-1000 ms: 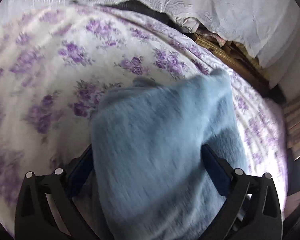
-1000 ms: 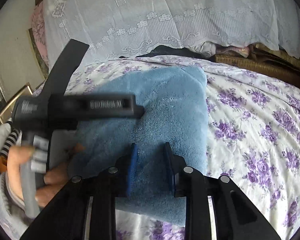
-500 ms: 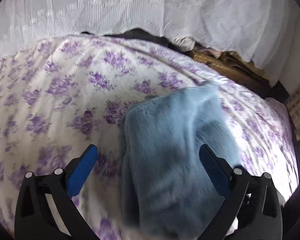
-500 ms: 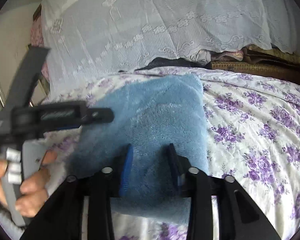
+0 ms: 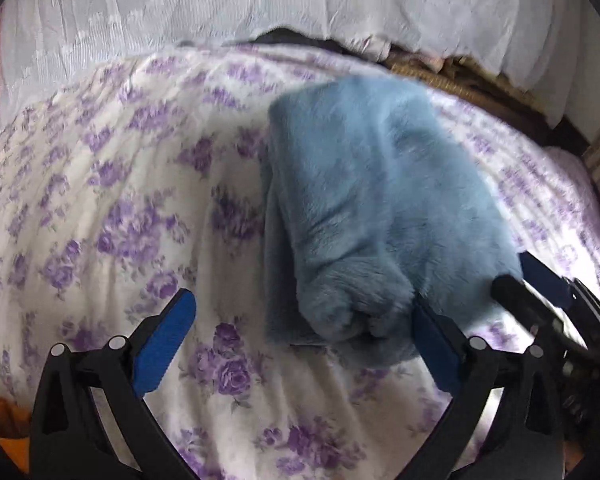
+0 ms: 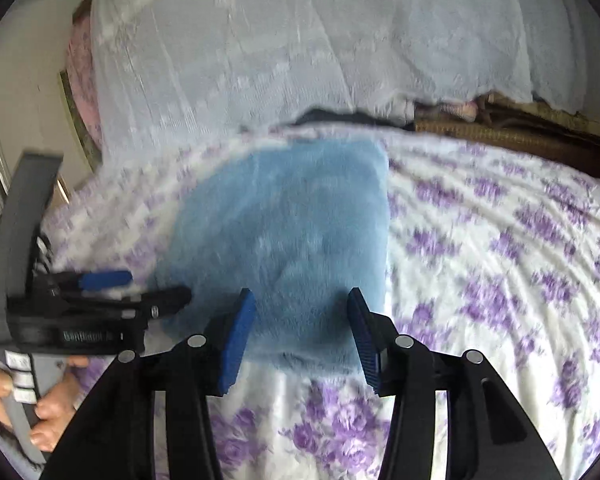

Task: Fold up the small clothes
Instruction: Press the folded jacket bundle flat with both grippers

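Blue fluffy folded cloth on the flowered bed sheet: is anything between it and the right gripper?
Nothing visible is. The blue fluffy folded cloth lies on the purple-flowered bed sheet directly ahead of the open right gripper. The left gripper stays off to the side.

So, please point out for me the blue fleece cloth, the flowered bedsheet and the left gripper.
blue fleece cloth (image 5: pixel 380 200), left wrist view, middle of folded top.
flowered bedsheet (image 5: pixel 112 208), left wrist view, bare part.
left gripper (image 5: pixel 300 344), left wrist view, midway between fingertips.

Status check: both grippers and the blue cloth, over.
Left gripper open, empty. Right gripper open, above cloth's near edge. Blue fleece cloth folded, lying on the floral bedspread. Nothing in the way.
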Motion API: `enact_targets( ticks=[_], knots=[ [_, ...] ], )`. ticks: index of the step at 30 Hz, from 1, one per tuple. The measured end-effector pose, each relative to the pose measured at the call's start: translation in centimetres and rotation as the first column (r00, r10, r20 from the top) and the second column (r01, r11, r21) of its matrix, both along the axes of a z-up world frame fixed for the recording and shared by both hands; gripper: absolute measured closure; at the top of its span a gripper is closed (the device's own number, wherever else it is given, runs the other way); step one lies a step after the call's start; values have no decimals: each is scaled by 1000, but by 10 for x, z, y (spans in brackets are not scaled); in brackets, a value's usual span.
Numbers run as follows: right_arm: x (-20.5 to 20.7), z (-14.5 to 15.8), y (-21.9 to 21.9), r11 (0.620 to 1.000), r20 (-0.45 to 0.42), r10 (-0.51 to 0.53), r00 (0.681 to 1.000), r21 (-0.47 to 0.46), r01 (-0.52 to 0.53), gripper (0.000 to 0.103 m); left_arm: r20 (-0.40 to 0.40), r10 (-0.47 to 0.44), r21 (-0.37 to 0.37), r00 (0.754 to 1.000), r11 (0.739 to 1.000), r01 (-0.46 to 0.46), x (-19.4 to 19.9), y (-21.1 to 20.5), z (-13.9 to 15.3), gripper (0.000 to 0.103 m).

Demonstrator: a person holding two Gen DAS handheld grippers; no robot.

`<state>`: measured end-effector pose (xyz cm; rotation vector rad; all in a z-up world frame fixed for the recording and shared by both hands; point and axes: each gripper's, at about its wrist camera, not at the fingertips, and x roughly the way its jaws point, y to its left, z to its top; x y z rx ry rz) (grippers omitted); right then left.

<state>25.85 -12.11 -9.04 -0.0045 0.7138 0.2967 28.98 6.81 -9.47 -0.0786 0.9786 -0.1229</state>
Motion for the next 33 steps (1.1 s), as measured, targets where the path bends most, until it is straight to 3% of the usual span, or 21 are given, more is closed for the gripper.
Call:
enact_targets(
  ticks=[2, 4, 7, 19, 25, 33],
  knots=[
    [0, -13, 8, 997, 4, -7, 1000, -77, 8, 53, -60, -6, -33, 998, 999, 4, 7, 1, -21, 4],
    [-2, -14, 14, 994, 13, -10, 1000, -112, 11, 52, -59, -5, -35, 998, 999, 3, 8, 1, -24, 4],
    [-2, -14, 8, 997, 3, -7, 1000, -82, 7, 51, -24, -6, 9, 1000, 1000, 6, 2, -4, -18, 4],
    [-1, 19, -21, 996, 32, -29, 999, 81, 26, 52, 122, 4, 61, 993, 998, -11, -8, -10, 21, 4],
    [17, 32, -22, 993, 52, -38, 998, 110, 32, 52, 185, 15, 86, 983, 996, -32, 0, -13, 39, 4],
    [48, 46, -5, 994, 76, -19, 997, 107, 11, 52, 192, 34, 90, 981, 995, -52, 28, -14, 43, 4]
  ],
)
